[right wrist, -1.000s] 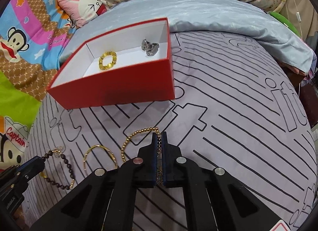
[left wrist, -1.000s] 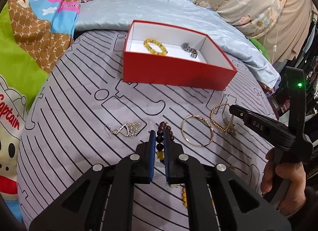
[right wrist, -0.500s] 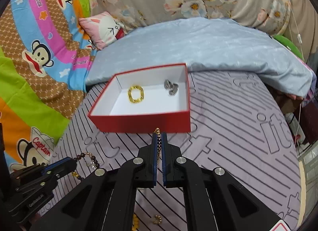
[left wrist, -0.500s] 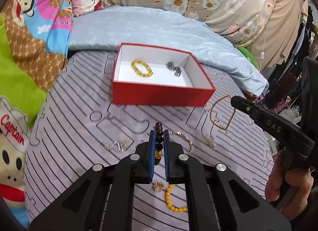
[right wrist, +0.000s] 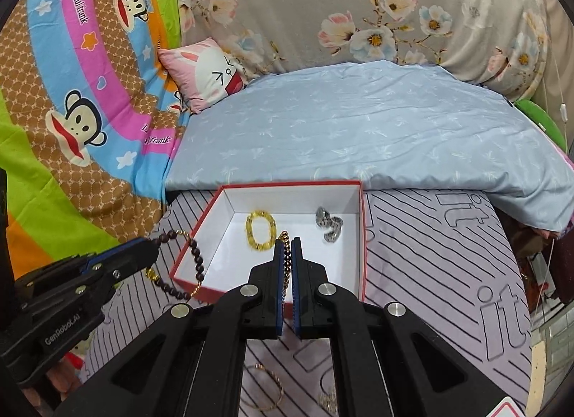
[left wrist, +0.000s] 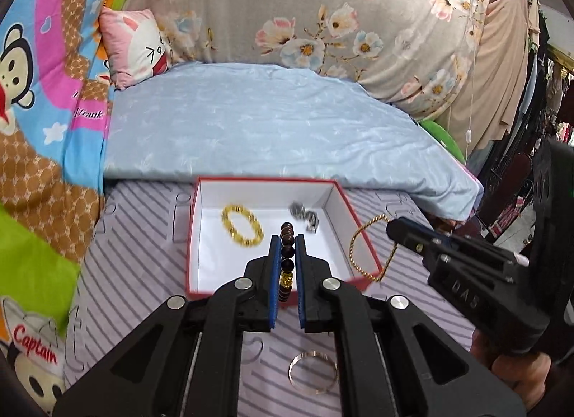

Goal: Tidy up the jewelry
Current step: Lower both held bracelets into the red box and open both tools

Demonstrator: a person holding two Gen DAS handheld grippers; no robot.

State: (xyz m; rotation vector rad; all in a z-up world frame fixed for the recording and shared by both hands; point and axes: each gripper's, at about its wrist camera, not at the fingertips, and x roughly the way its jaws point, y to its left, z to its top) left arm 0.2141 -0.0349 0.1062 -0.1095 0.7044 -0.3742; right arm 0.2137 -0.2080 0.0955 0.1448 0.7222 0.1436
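I take the red box [left wrist: 353,225] on the striped bedspread [right wrist: 448,266] as my mark; left of it my left gripper [left wrist: 287,237] pinches the dark bead bracelet [right wrist: 195,266], which dangles over the box's left rim; inside lie a yellow bead bracelet [right wrist: 260,229] and a silver piece [right wrist: 329,225]; at the right rim my right gripper [right wrist: 286,240] clamps the gold bead chain [left wrist: 369,250]; a thin bangle [left wrist: 313,370] lies on the bedspread nearer me than the box.
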